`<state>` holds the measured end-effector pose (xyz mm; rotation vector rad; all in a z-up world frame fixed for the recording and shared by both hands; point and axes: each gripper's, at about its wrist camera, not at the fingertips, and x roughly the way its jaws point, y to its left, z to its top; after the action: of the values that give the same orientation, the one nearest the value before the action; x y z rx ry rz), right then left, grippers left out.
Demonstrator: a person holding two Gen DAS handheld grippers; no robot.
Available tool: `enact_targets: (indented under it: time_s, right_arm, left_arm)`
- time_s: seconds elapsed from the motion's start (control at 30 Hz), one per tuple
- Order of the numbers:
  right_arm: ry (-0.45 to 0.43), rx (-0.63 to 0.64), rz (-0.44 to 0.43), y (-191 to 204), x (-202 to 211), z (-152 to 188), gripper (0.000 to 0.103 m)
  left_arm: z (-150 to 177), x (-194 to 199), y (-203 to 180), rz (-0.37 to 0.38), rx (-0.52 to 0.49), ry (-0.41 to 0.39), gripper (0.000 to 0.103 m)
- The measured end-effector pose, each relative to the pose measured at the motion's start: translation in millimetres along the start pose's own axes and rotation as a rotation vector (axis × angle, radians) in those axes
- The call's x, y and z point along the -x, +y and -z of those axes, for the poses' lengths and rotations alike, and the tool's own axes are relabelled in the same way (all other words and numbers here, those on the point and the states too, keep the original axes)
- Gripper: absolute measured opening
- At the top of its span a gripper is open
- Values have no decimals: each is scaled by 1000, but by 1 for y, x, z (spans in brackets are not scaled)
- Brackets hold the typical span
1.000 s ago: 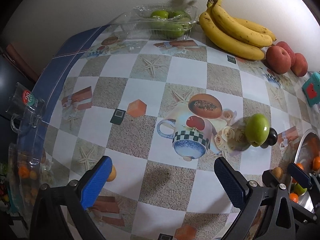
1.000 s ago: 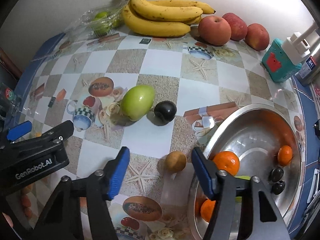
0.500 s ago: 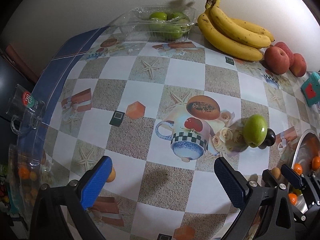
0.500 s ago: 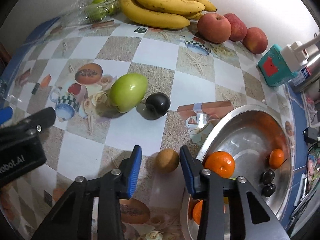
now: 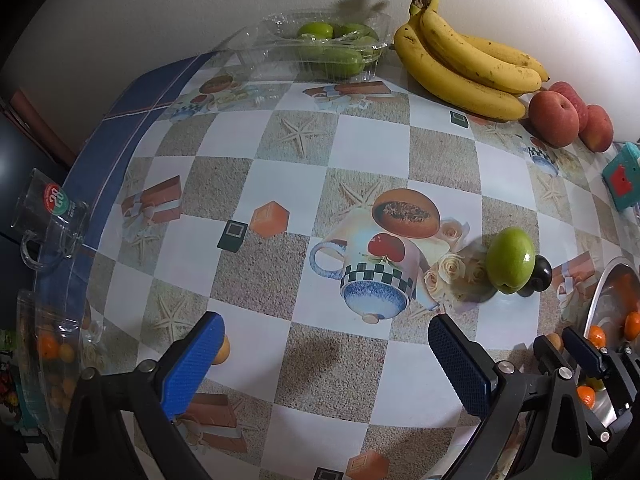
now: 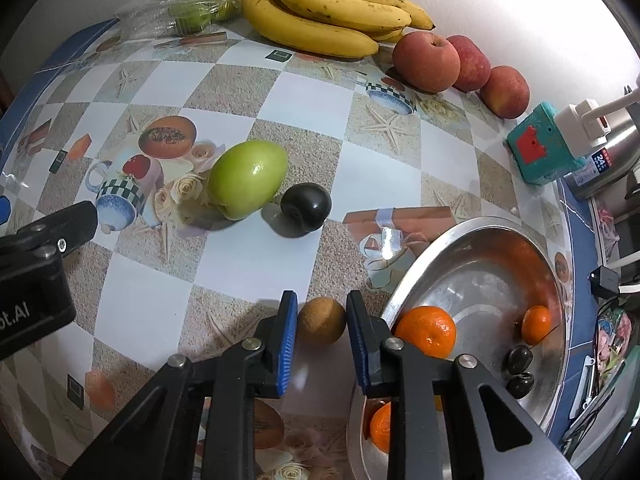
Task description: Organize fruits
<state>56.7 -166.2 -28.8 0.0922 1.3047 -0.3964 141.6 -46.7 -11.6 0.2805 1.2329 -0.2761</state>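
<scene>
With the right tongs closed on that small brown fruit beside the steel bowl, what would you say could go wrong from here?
1. The right tongs pinch the small brown fruit only at their tips; being round, it could squirt out and roll.
2. The steel bowl rim sits right beside it; a low lift might knock it.
3. Dropping it in could bump the mandarin at the edge.

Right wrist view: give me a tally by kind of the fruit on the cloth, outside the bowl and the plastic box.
Banana bunch: 1
Red apples: 3
Large green fruit: 1
Dark round fruit: 1
Small brown fruit: 1
Total: 7
</scene>
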Motion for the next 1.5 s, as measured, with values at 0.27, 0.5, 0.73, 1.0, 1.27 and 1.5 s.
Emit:
enact_targets:
  time_s: [0.27,0.5,0.73,1.0,1.27,1.5]
  right_arm:
    - [5,-50,-90,-11,0,-4,26]
    - [-13,-141,-243,-28,11,-10,26]
    - [-50,-198,-250,-49,21,-14,26]
    - [-70,-292,-261,-85,26,-11,26]
    - [-76,-327,-279,-101,26,-8,26]
    - [-70,-351,-288,-110,22,-7,26]
  left_arm:
    - [1,-2,-1,2,2,1,103]
    - [1,-5,-1,36,17,8,103]
    - [-1,-5,-13,157,51,17,103]
    - [-4,3,-51,241,-31,-38,92]
    - [-7,-3,-70,314,-24,-63,77]
    - [-14,-8,-75,337,-12,-98,54]
